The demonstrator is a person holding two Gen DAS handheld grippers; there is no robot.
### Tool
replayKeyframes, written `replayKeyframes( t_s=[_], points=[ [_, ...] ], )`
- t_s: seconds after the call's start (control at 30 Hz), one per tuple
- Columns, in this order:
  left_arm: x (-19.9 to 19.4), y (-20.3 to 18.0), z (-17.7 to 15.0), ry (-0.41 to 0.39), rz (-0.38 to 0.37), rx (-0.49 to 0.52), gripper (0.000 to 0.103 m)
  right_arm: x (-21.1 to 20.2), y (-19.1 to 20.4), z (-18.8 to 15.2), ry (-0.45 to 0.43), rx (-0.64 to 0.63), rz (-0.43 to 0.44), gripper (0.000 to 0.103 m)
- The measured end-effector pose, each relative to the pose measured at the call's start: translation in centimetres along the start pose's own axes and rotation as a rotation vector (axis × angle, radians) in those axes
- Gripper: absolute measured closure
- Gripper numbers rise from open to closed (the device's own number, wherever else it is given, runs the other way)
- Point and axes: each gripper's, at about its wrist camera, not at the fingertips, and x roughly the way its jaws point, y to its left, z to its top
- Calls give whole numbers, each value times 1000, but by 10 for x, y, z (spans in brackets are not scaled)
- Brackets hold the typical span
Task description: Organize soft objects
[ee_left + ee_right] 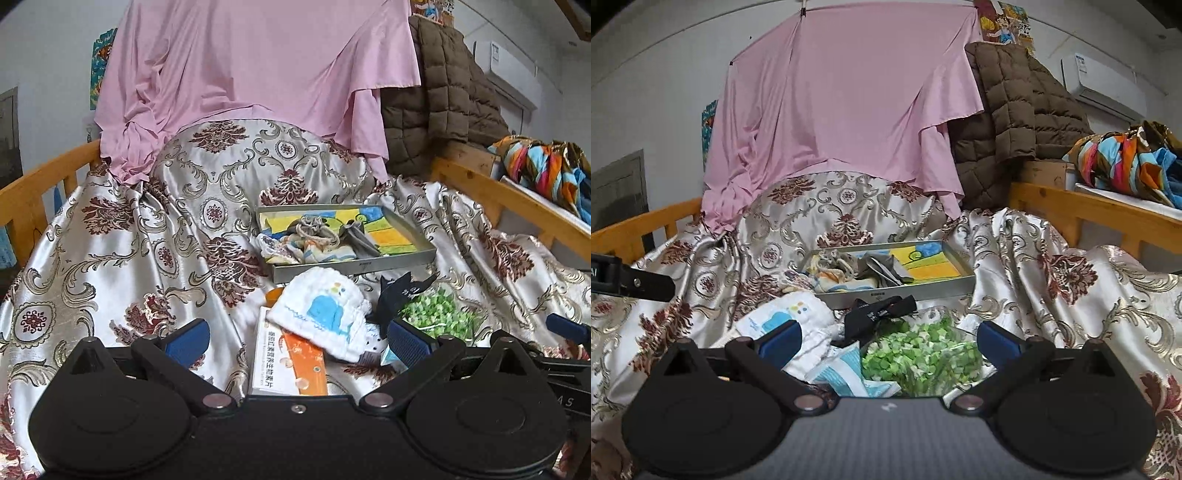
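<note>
White cloth [325,314] lay at lower centre, below the half-filled tray [354,267]. Both grippers' jaws stood apart, empty. Next, the left gripper [295,338] likely must close on it.

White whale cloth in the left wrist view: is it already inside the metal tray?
No. The white whale cloth lies on the bedspread in front of the metal tray, outside its near wall.

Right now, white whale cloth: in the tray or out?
Out. The white whale cloth lies on the bedspread in front of the metal tray, partly over an orange-and-white box; neither gripper touches it.
</note>
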Motion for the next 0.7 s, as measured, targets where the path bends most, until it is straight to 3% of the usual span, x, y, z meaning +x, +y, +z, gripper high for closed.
replayKeyframes(
  t_s=[0.3, 0.7],
  points=[
    [12, -5, -3, 63, 79, 83, 1, 9, 3, -7, 71, -23, -11, 0],
    [42, -4, -5, 189, 14, 73, 1, 38, 9, -18, 226, -41, -4, 0]
  ],
)
